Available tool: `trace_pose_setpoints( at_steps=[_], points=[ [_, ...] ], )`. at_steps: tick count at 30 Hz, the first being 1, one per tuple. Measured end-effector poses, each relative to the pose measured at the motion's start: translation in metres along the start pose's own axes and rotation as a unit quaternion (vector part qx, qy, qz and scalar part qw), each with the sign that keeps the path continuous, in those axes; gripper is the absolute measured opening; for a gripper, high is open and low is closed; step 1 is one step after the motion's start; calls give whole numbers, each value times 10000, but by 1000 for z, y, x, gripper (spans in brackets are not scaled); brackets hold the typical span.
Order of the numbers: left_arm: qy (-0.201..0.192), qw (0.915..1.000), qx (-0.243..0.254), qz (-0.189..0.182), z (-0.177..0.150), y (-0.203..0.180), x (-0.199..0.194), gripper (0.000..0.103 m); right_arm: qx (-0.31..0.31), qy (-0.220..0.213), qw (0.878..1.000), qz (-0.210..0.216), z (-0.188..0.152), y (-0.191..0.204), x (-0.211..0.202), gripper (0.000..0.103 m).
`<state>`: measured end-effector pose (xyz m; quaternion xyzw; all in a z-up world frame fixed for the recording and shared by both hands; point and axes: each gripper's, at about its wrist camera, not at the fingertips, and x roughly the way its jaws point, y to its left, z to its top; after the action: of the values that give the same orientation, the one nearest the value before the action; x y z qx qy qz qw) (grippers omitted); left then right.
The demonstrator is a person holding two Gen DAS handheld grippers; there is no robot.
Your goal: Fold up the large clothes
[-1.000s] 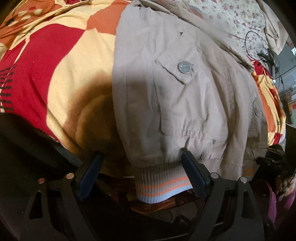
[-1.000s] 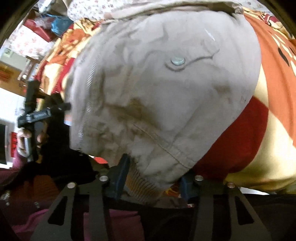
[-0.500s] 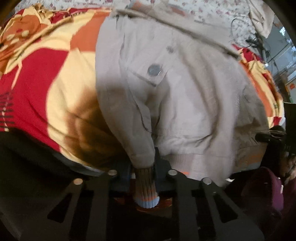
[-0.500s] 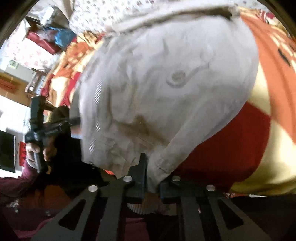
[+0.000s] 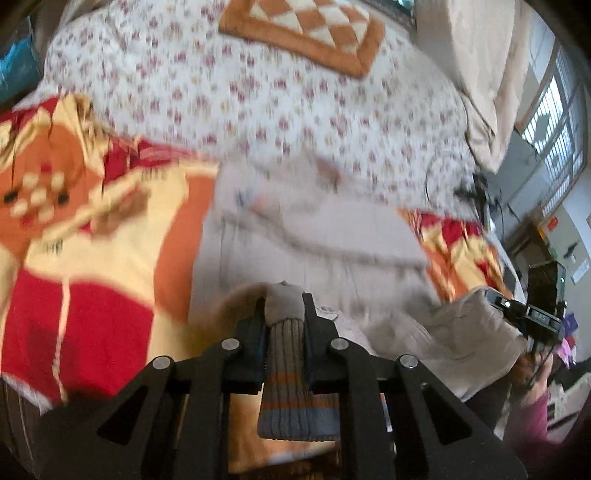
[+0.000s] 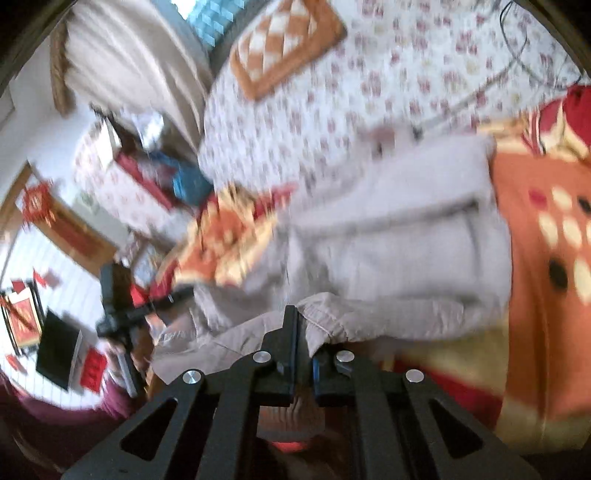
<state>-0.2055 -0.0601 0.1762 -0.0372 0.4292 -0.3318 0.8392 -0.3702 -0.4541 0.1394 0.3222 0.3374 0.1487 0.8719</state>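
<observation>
A beige jacket (image 5: pixel 314 243) lies on a red, orange and yellow blanket (image 5: pixel 92 295). My left gripper (image 5: pixel 284 314) is shut on the jacket's ribbed, striped hem (image 5: pixel 291 384) and holds it lifted over the jacket body. My right gripper (image 6: pixel 301 332) is shut on the jacket's other bottom corner (image 6: pixel 351 317), also lifted; the jacket body (image 6: pixel 399 236) spreads ahead. The other gripper shows at each view's edge, in the left wrist view (image 5: pixel 532 314) and in the right wrist view (image 6: pixel 122 314). Both views are motion-blurred.
A floral bedspread (image 5: pixel 277 92) covers the far bed, with an orange checkered cushion (image 5: pixel 303 33) on it. Cables (image 5: pixel 476 192) lie at the bed's right edge. A window (image 5: pixel 557 122) and curtain are at the right. Room furniture and red decorations (image 6: pixel 37 199) are at the left.
Both grippers closed on the jacket's bottom hem, then lifted it and carried it forward over the jacket body toward the collar. The views now look across the bed.
</observation>
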Motion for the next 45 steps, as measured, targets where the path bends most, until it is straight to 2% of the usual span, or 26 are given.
trace_pose_setpoints(
  at_steps=[4, 8, 11, 16, 18, 19, 20, 22, 25, 27, 28, 29, 31, 33, 35, 37, 39, 42, 44, 45],
  points=[
    [-314, 9994, 27, 107, 46, 1, 18, 13, 149, -368, 9991, -134, 49, -11, 13, 4],
    [-534, 9974, -9, 482, 90, 2, 53, 13, 310, -485, 9970, -524, 91, -33, 33, 4],
    [-519, 9965, -252, 597, 120, 9, 94, 13, 516, -471, 9949, -732, 117, -59, 56, 4],
    [-510, 9955, -475, 635, 141, 21, 149, 15, 715, -532, 9896, -1134, 150, -103, 92, 4],
    [-510, 9953, -621, 549, 145, 35, 170, 26, 1003, -551, 9885, -988, 154, -128, 105, 5],
    [-495, 9949, -714, 513, 145, 41, 178, 33, 1032, -526, 9875, -1071, 154, -140, 112, 10],
    [-434, 9945, -819, 482, 146, 48, 186, 45, 965, -466, 9868, -1212, 155, -147, 116, 16],
    [-271, 9942, -908, 509, 148, 54, 190, 47, 1030, -308, 9829, -1496, 152, -158, 121, 21],
    [-538, 9951, -574, 597, 151, 46, 175, 59, 733, -365, 9861, -1446, 154, -142, 111, 32],
    [-721, 9940, -312, 765, 148, 38, 165, 67, 233, -621, 9832, -1702, 154, -120, 98, 43],
    [-703, 9940, -230, 800, 147, 37, 165, 68, 74, -756, 9810, -1783, 154, -113, 91, 50],
    [-609, 9946, -150, 825, 145, 34, 165, 68, -31, -847, 9801, -1797, 153, -107, 86, 51],
    [-310, 9956, -28, 880, 139, 31, 172, 68, -166, -637, 9874, -1436, 150, -99, 84, 51],
    [-2, 9947, 27, 1027, 132, 29, 180, 68, -409, -78, 9914, -1240, 142, -91, 94, 51],
    [200, 9931, 20, 1152, 127, 30, 185, 68, -656, 598, 9854, -1455, 131, -85, 115, 51],
    [385, 9927, -92, 1142, 122, 34, 193, 68, -800, 1068, 9790, -1539, 126, -85, 140, 51],
    [626, 9903, -110, 1235, 118, 38, 205, 68, -872, 1182, 9712, -1875, 132, -89, 165, 50],
    [837, 9843, -58, 1551, 113, 46, 227, 68, -544, 886, 9699, -2202, 159, -111, 197, 50],
    [965, 9801, -138, 1731, 111, 55, 237, 69, -392, 818, 9521, -2920, 172, -133, 218, 51],
    [987, 9799, -218, 1720, 111, 60, 237, 69, -127, 894, 9462, -3108, 178, -147, 227, 50]
  ],
)
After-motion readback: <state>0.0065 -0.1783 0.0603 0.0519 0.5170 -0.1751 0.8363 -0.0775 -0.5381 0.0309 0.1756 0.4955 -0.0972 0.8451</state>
